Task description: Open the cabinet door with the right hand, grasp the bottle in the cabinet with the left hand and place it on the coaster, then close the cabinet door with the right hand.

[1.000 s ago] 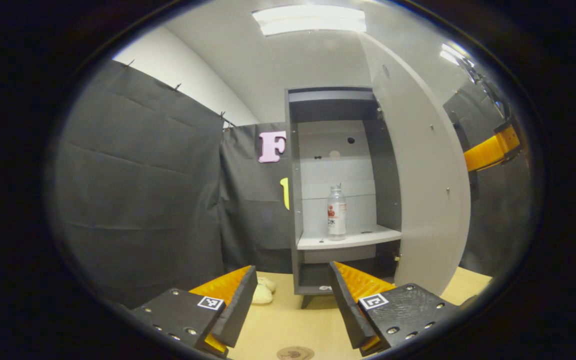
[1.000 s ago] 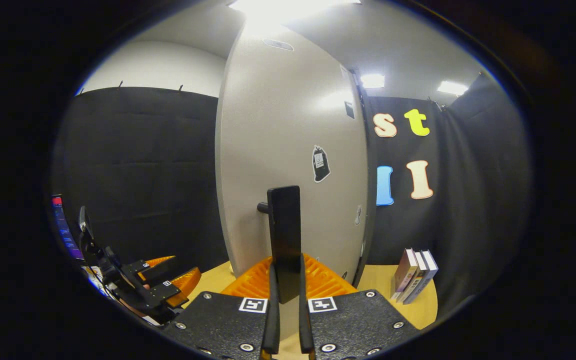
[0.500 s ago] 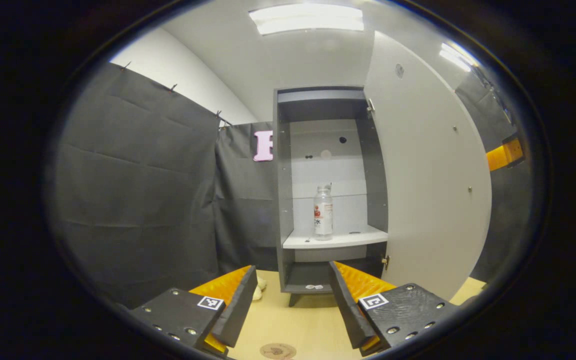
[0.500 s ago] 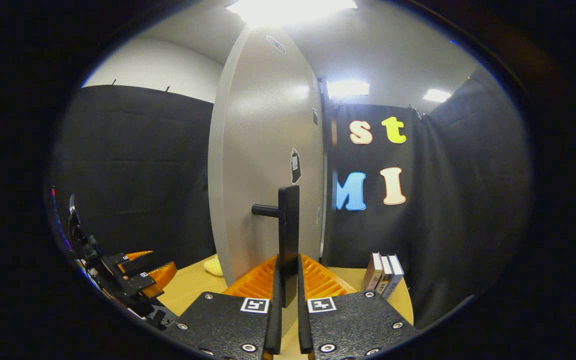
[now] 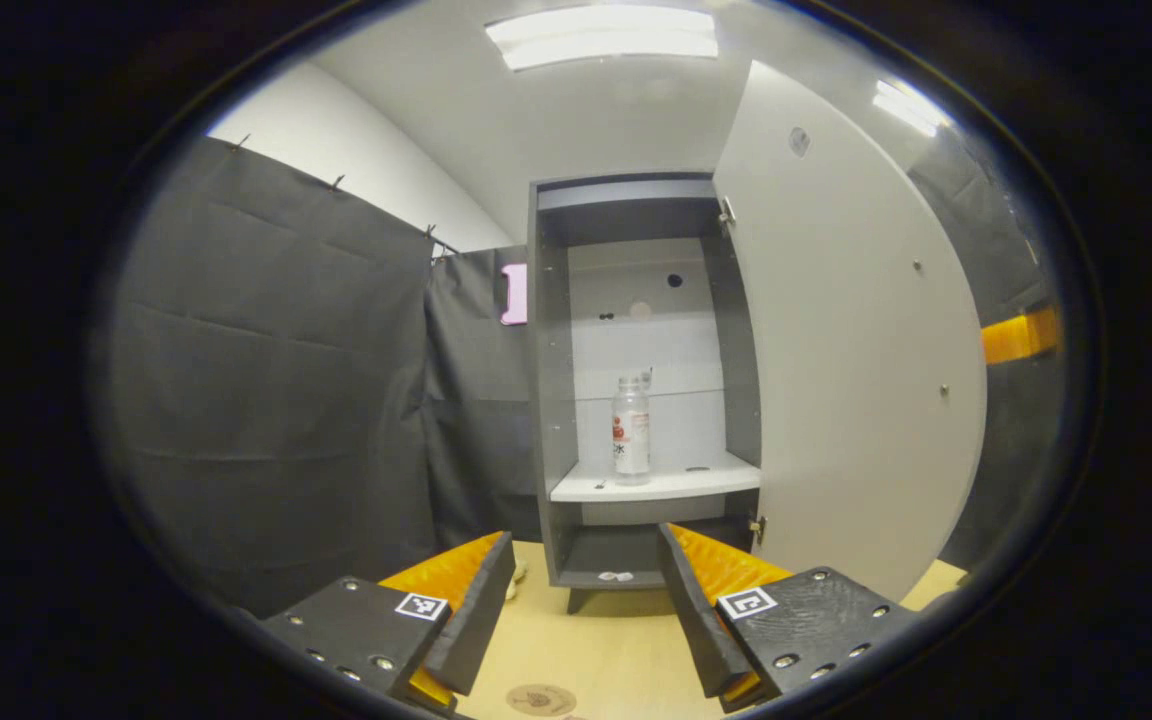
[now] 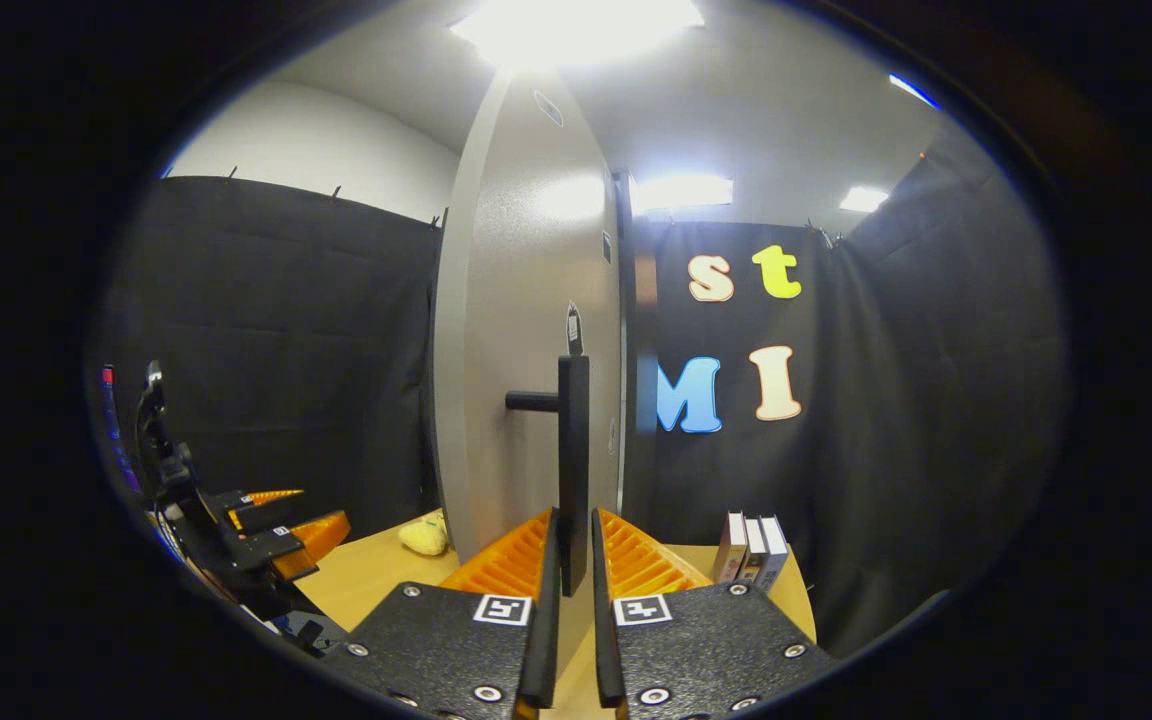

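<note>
Right gripper (image 6: pixel 567 600): fingers drawn close on either side of the dark upright door handle (image 6: pixel 573 455). The lower end of the handle sits between them; whether both pads actually press it is hard to tell, a thin gap seems to show on the right side. Just beyond the handle, the cabinet door (image 6: pixel 536 330) stands edge-on, swung wide. Off to its right, books (image 6: pixel 751 548) stand on the wooden table (image 6: pixel 376 570). A pale soft object (image 6: pixel 423 537) lies ahead to the left.

Left gripper (image 5: pixel 586 610): fingers wide apart, holding nothing, low over the table. Straight ahead, well apart, the open cabinet (image 5: pixel 636 380). The bottle (image 5: pixel 630 430) stands upright on its middle shelf (image 5: pixel 656 483), slightly right of the gap's centre line. The coaster (image 5: pixel 540 699) lies on the table just below, between the fingers.
</note>
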Motion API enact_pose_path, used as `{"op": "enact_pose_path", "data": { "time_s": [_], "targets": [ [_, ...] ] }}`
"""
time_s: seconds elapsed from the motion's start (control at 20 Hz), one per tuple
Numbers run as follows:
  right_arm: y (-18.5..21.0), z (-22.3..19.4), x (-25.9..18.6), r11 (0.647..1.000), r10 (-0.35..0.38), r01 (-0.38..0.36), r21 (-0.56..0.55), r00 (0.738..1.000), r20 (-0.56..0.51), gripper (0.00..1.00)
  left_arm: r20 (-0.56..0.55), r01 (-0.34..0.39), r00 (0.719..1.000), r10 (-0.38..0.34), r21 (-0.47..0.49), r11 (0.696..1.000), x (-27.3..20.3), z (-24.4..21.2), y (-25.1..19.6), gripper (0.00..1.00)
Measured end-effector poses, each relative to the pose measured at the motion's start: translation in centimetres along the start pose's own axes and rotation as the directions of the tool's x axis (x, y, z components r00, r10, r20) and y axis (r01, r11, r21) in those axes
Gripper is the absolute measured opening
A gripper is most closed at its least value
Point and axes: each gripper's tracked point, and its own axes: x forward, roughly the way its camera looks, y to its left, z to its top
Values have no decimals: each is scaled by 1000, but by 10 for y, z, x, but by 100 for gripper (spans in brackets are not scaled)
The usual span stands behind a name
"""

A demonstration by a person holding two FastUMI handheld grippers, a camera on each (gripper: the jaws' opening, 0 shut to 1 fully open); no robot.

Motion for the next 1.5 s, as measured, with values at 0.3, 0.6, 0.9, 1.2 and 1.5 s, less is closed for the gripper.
{"op": "enact_pose_path", "data": {
  "time_s": [0.3,0.6,0.9,1.2,1.5],
  "targets": [
    [-67,-43,-25,972,-235,234,-33,972,-11,96,-15,83,996,-83,9,996,68,20,-15,82],
    [-108,-78,-49,894,-444,445,46,895,-38,96,-18,190,981,-192,-54,980,168,25,-32,82],
    [-114,-102,-52,828,-552,558,50,828,-95,96,4,273,962,-273,-72,959,260,31,-45,82],
    [-109,-111,-52,785,-614,619,18,781,-114,96,10,323,946,-323,-83,943,334,20,-65,82],
    [-108,-120,-53,728,-678,686,10,722,-136,95,7,342,940,-342,-57,938,394,0,-79,82]
  ]
}}
